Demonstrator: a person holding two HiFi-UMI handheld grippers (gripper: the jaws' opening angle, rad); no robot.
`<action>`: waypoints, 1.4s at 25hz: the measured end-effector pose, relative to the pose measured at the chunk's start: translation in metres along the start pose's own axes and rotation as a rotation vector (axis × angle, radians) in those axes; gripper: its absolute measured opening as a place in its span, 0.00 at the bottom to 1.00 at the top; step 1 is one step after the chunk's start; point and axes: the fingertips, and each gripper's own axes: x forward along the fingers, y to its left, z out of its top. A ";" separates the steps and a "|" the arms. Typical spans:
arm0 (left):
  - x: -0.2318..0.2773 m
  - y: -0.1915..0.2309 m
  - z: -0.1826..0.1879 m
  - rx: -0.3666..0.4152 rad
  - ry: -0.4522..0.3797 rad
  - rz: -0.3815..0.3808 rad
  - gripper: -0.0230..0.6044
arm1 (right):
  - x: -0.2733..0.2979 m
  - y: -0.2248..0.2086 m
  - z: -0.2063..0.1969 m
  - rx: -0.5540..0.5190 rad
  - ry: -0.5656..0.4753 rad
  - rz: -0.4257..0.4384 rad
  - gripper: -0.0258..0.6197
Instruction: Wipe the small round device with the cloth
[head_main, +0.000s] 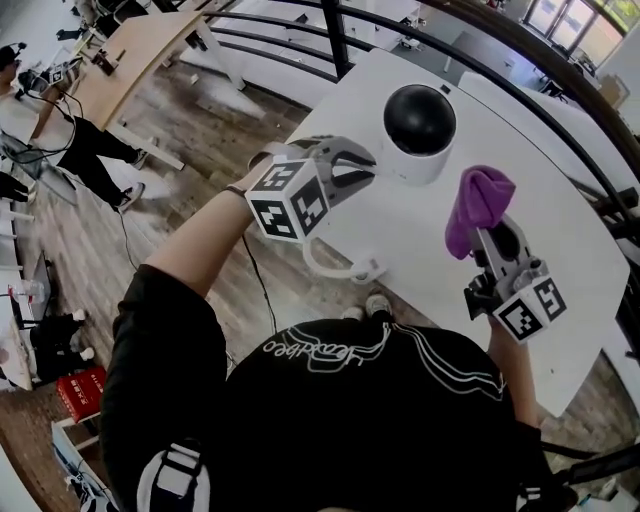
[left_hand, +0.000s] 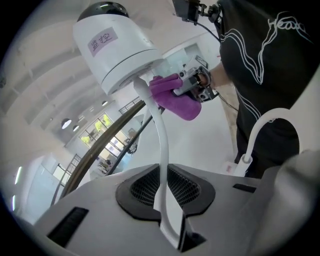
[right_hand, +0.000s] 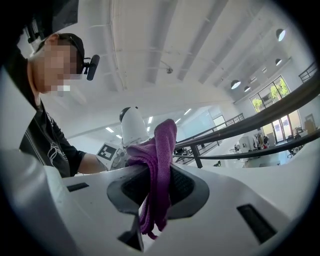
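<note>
White device (head_main: 418, 130), black-domed, on the surface (head_main: 430, 245): left gripper (head_main: 362, 166) pinches its cable (left_hand: 161, 150) (label (left_hand: 102, 38) seen only in the left gripper view); right gripper (head_main: 488, 235) clamps purple cloth (head_main: 478, 203) beside it.

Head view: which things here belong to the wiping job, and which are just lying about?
For the job:
- round device
- purple cloth, clamped in the right gripper
- the device's white cable, clamped in the left gripper
- white table under the device

Just lying about:
- wooden table
- red box on the floor
- black railing
</note>
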 end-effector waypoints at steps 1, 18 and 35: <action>0.001 0.001 0.000 0.011 -0.001 -0.001 0.12 | 0.000 0.001 0.001 -0.002 -0.003 -0.005 0.14; 0.000 -0.003 0.004 0.060 0.015 0.007 0.11 | 0.018 0.024 0.098 -0.200 -0.191 0.109 0.14; 0.000 0.000 -0.002 0.008 0.029 -0.020 0.11 | 0.063 0.061 0.158 -0.496 -0.359 0.428 0.14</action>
